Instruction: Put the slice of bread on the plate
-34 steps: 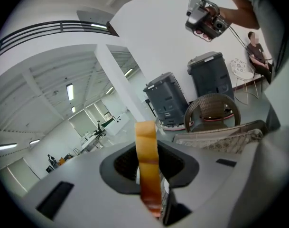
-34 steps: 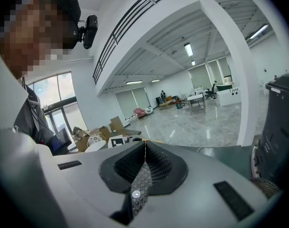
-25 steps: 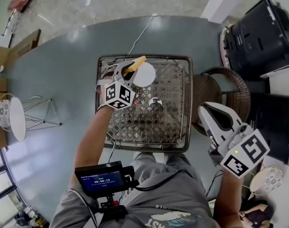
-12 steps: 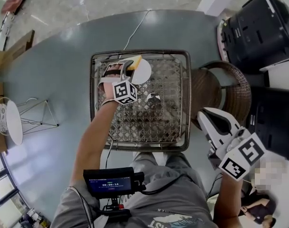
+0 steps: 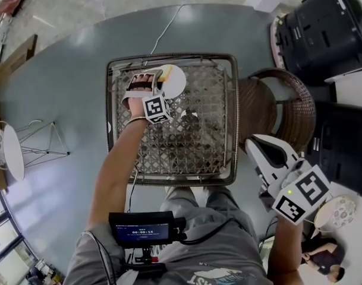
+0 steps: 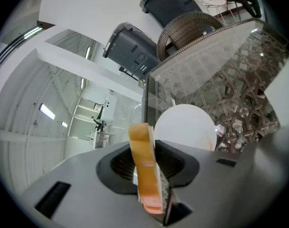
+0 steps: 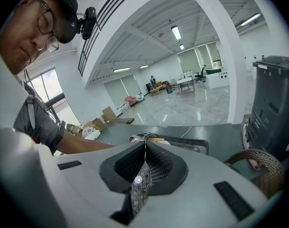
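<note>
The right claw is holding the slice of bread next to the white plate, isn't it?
No, it is the left claw holding the slice of bread next to the white plate, as the left gripper view shows.

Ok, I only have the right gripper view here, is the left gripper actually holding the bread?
Observer: Yes, the left gripper is clamped on the slice of bread, which stands on edge between its jaws.
Operator: Where's the plate?
Observer: The white plate lies just beyond the bread, on the wicker tray.
Operator: Is the bread over it?
Observer: In the head view the bread is at the plate's left rim. I can't tell if they touch.
</note>
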